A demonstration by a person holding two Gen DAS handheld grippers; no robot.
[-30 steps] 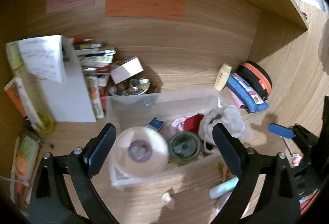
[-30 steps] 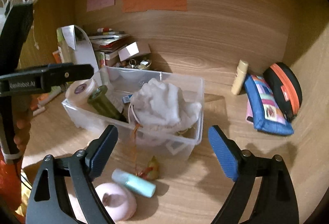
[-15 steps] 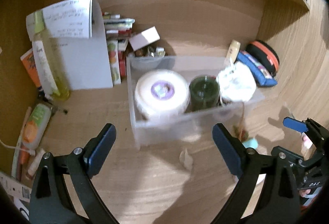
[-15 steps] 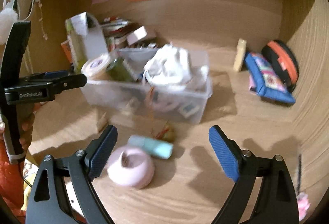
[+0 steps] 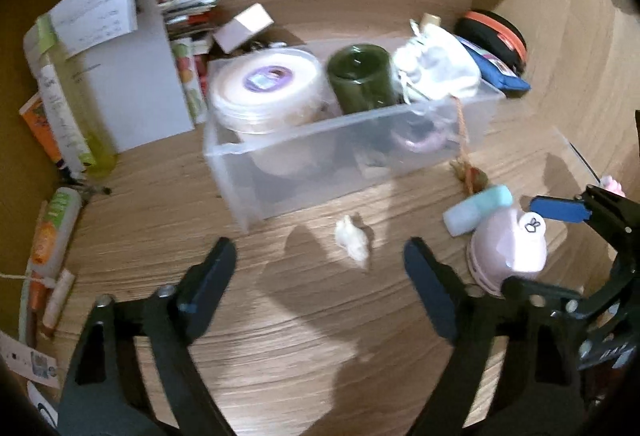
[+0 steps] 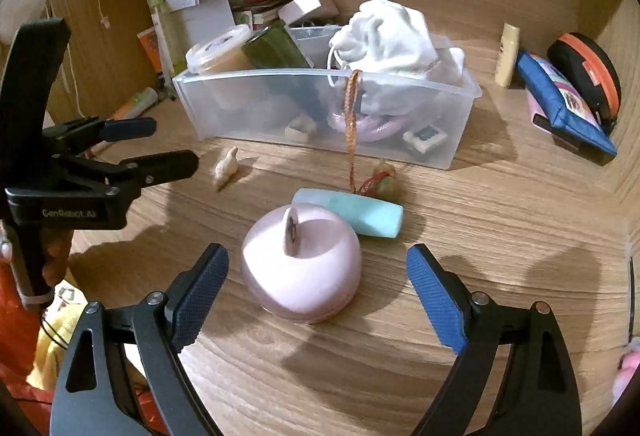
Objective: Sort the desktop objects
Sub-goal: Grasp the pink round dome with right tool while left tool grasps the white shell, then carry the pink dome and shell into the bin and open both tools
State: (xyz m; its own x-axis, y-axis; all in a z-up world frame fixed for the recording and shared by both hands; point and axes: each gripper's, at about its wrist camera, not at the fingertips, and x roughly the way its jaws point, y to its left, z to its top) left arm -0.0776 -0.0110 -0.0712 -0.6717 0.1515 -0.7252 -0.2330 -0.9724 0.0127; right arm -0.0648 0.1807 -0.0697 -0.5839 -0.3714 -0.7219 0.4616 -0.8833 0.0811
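A clear plastic bin (image 5: 280, 160) (image 6: 460, 124) stands on the wooden desk and holds a white round tub (image 5: 266, 88), a dark green jar (image 5: 360, 78) and a white drawstring pouch (image 6: 384, 36). In front of it lie a pink dome-shaped object (image 6: 302, 266) (image 5: 508, 252), a mint tube (image 6: 352, 212) and a small white figurine (image 5: 352, 238) (image 6: 226, 166). My right gripper (image 6: 318, 294) is open, its jaws on either side of the pink dome, not touching. My left gripper (image 5: 320, 290) is open and empty, just short of the figurine.
A blue pencil case (image 6: 560, 104) and a black-and-orange case (image 6: 588, 72) lie at the right. Books, a white folder (image 5: 132, 76) and a yellow-green bottle (image 5: 64, 104) stand at the left back. Tubes (image 5: 52, 232) lie along the left wall.
Both grippers have pulled back from the bin and come lower over the desk. The right gripper has closed in on the pink dome, which now sits between its jaws.
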